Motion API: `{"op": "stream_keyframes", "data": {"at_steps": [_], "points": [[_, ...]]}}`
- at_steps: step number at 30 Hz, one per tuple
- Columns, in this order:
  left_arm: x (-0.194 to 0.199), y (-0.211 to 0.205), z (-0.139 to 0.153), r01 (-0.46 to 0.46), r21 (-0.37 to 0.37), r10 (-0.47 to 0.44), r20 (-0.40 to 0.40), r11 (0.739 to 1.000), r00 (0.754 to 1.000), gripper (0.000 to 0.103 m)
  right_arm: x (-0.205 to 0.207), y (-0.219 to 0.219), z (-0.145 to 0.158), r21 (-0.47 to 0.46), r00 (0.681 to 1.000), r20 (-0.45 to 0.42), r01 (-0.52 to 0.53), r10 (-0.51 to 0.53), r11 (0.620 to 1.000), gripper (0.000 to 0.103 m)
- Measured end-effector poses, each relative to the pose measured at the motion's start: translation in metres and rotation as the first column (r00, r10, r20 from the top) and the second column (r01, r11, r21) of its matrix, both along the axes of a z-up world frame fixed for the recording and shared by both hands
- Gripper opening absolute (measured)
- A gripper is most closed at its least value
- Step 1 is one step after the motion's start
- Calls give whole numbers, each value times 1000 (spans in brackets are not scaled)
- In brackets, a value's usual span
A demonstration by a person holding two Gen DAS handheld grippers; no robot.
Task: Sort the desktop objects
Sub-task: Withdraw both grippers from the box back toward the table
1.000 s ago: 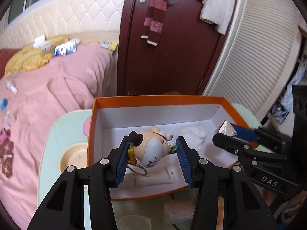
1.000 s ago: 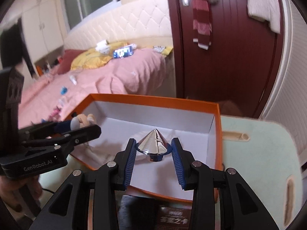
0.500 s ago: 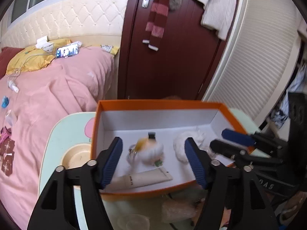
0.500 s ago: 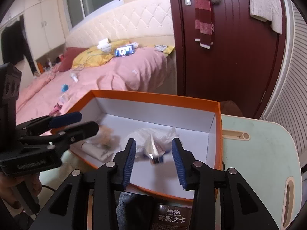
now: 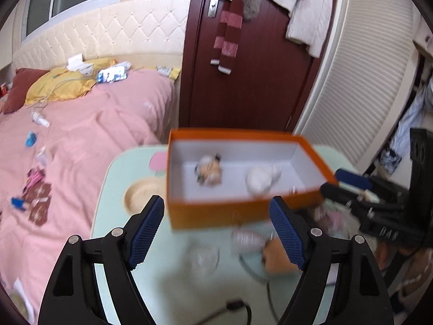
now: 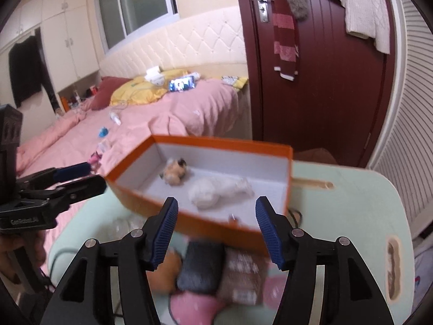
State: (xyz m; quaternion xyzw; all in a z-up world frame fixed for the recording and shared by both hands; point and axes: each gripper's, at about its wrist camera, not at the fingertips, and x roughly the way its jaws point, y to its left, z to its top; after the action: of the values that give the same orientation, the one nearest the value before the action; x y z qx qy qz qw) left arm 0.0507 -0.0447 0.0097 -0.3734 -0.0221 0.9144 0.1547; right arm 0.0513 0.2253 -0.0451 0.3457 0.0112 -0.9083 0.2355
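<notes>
An orange box (image 5: 238, 214) with a white inside stands on the pale green table (image 5: 173, 284); it also shows in the right wrist view (image 6: 216, 227). In it lie a small cartoon doll (image 5: 209, 172) (image 6: 176, 172) and a crumpled white tissue (image 5: 261, 180) (image 6: 216, 191). My left gripper (image 5: 216, 230) is open and empty, in front of the box. My right gripper (image 6: 216, 227) is open and empty, above the box's near wall. Both views are blurred.
On the table before the box lie a dark case (image 6: 201, 266), a brown card pack (image 6: 243, 279), a pink item (image 6: 194, 307), a clear cup (image 5: 204, 260) and a cable (image 5: 238, 306). A pink bed (image 5: 67, 146) lies left, a dark red door (image 5: 251, 81) behind.
Both grippers let go of their loads, the doll and the silver cone, into the box, opened wide and pulled back from it.
</notes>
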Motion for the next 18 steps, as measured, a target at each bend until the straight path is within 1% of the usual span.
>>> {"op": "stream_keyframes", "data": {"at_steps": [2, 4, 6, 8, 10, 13, 15, 16, 17, 18], "points": [[16, -3, -9, -6, 0, 6, 43, 1000, 999, 80, 11, 8, -5, 15, 1000, 26, 13, -13, 1000, 61], [28, -6, -19, -8, 17, 7, 81, 1000, 997, 80, 20, 13, -11, 22, 998, 59, 27, -28, 999, 64], [38, -6, -31, -11, 23, 8, 115, 1000, 993, 80, 27, 19, -22, 41, 992, 116, 44, -49, 998, 66], [44, -2, -42, -10, 5, 9, 139, 1000, 990, 80, 33, 21, -31, 52, 986, 152, 58, -65, 997, 66], [47, 4, -52, -6, -34, 11, 157, 999, 988, 80, 39, 23, -38, 69, 980, 179, 70, -82, 995, 66], [50, 9, -58, -12, -63, 21, 139, 998, 990, 80, 46, 17, -48, 163, 979, 173, 80, -108, 983, 66], [52, 12, -62, -17, -83, 27, 128, 996, 991, 81, 49, 14, -53, 198, 979, 165, 86, -119, 976, 66], [53, 13, -64, -19, -93, 30, 122, 996, 992, 84, 50, 13, -55, 207, 980, 160, 86, -120, 974, 67], [54, 15, -66, -21, -102, 33, 116, 995, 993, 91, 50, 13, -56, 211, 981, 154, 86, -120, 974, 69], [55, 16, -68, -24, -112, 36, 110, 993, 993, 96, 50, 12, -58, 214, 982, 148, 86, -119, 973, 76]]}}
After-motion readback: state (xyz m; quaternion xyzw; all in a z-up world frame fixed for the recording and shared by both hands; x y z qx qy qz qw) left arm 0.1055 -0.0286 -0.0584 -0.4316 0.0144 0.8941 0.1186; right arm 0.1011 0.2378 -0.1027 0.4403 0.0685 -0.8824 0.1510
